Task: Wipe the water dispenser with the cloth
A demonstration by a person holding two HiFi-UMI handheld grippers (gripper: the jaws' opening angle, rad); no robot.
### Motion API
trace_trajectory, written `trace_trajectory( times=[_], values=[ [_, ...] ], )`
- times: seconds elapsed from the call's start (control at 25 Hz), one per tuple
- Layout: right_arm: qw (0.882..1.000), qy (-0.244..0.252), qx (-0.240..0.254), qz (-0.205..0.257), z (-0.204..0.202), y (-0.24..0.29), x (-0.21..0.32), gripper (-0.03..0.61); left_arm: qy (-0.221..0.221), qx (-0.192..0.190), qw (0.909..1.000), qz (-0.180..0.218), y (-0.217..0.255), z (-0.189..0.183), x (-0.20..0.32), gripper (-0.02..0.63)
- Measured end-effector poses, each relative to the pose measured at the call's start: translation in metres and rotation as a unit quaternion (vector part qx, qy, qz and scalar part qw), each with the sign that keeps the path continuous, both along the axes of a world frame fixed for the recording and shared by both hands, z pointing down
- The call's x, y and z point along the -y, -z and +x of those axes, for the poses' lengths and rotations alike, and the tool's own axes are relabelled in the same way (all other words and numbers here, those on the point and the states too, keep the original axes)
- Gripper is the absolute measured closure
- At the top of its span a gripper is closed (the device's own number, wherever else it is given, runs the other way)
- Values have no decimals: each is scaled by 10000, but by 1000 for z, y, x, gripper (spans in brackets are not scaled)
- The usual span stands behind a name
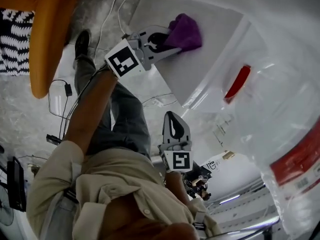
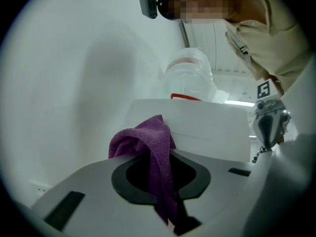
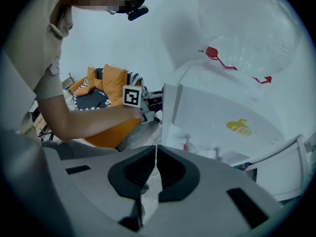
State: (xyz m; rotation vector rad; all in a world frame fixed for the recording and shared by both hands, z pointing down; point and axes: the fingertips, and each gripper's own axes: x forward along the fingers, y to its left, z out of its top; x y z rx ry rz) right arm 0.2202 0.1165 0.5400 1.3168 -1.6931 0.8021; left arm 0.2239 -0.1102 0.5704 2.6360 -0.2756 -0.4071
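The white water dispenser (image 1: 200, 64) has a clear bottle (image 1: 295, 149) with a red label on top. A purple cloth (image 1: 184, 32) is pressed against the dispenser's flat white side panel. My left gripper (image 1: 167, 39) is shut on the cloth. In the left gripper view the cloth (image 2: 148, 142) hangs bunched between the jaws, touching the panel (image 2: 207, 127). My right gripper (image 1: 172, 118) hovers apart from the dispenser, shut and holding nothing. In the right gripper view its tips (image 3: 156, 152) meet, and the dispenser's front (image 3: 217, 117) with its taps (image 3: 187, 143) lies ahead.
An orange cushion (image 1: 47, 29) and a black-and-white patterned one (image 1: 15, 39) lie on the floor to the left. Cables (image 1: 60, 96) trail across the floor. The person's legs and shoe (image 1: 82, 41) stand close to the dispenser.
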Motion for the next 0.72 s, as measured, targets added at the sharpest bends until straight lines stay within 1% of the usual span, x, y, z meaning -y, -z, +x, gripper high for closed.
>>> trace_trajectory(
  times=[0.04, 0.08, 0.16, 0.2, 0.24, 0.32, 0.36, 0.4, 0.48, 0.52, 0.56, 0.6, 0.68, 0.72],
  values=[
    [10000, 80, 15, 1, -4, -2, 0, 552, 93, 110, 9999, -38, -10, 4, 14, 546],
    [9999, 141, 12, 1, -7, -5, -1, 552, 159, 290, 9993, 147, -20, 9, 27, 546],
    [9999, 150, -17, -56, -8, -11, -6, 552, 285, 667, 9954, 618, -38, 15, 46, 546],
    [9999, 105, -9, -102, -8, -14, -9, 552, 347, 736, 9943, 682, -43, 17, 52, 545],
    [9999, 63, 11, -134, -8, -16, -12, 552, 387, 720, 9946, 636, -46, 17, 55, 546],
    [9999, 58, 70, -52, -11, -17, -12, 552, 381, 483, 9975, 355, -48, 16, 50, 546],
    [9998, 111, 95, 129, -14, -14, -6, 552, 343, 319, 9987, 185, -48, 14, 45, 546],
    [9988, 215, 113, 415, -18, -9, 5, 552, 277, 203, 9994, 71, -48, 11, 36, 546],
    [9928, 537, 169, 1054, -35, 0, 36, 552, 45, 169, 9998, 97, -52, 7, 15, 546],
    [9894, 670, 231, 1270, -46, 1, 51, 552, -103, 202, 9996, 164, -56, 5, 2, 546],
    [9875, 731, 331, 1354, -56, -2, 63, 552, -242, 234, 9992, 193, -59, 3, -10, 546],
    [9874, 716, 462, 1330, -66, -8, 71, 552, -354, 249, 9989, 158, -63, 0, -21, 546],
    [9885, 564, 758, 1183, -80, -23, 82, 552, -505, 281, 9983, 2, -69, -7, -41, 546],
    [9889, 428, 900, 1103, -85, -32, 86, 552, -593, 383, 9975, -33, -74, -9, -49, 546]
  ],
)
